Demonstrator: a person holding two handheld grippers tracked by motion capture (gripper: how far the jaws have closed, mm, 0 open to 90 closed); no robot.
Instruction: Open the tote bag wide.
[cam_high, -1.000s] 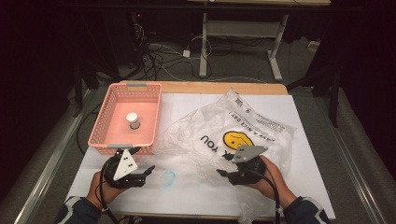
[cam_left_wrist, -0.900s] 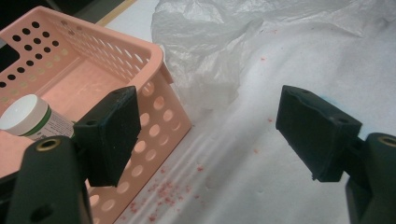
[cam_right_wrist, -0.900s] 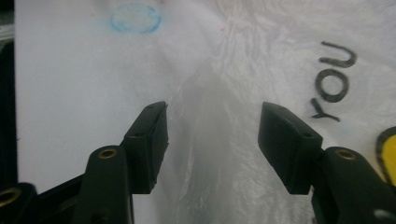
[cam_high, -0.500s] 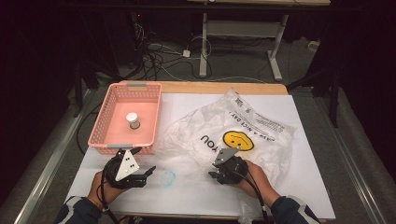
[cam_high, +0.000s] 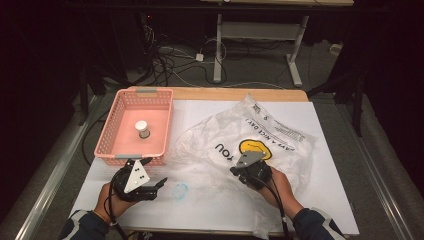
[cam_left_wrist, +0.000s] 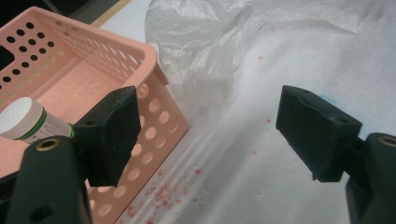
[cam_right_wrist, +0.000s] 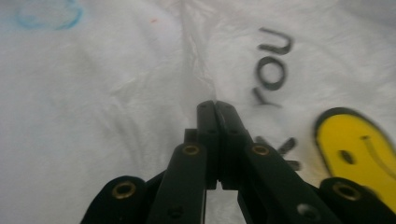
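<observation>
- The table is covered with white paper, and I take the pink basket on its left part as my landmark.
- A crumpled clear plastic bag, printed with a yellow smiley face and black lettering, spreads to the right of the basket, its nearest folds just beside the basket's right wall; the left gripper view shows that edge close to the basket's corner.
- The basket itself is perforated along its walls, and a small white-capped bottle stands upright inside it, near the middle of its floor.
- The left gripper hovers just in front of the basket's near wall, nearer the person, held in the left hand; its jaws gape wide with nothing between them, only bare paper beneath.
- The right gripper sits well to the right of the basket, down on the near part of the bag beside the lettering. Its jaws have just been closing and now meet flat together; whether a fold of the thin plastic is pinched between them I cannot tell.
- A small blue circle is drawn on the paper in front of the basket's right corner, between the two grippers.
- Tiny red specks dot the paper beside the basket's near wall.
</observation>
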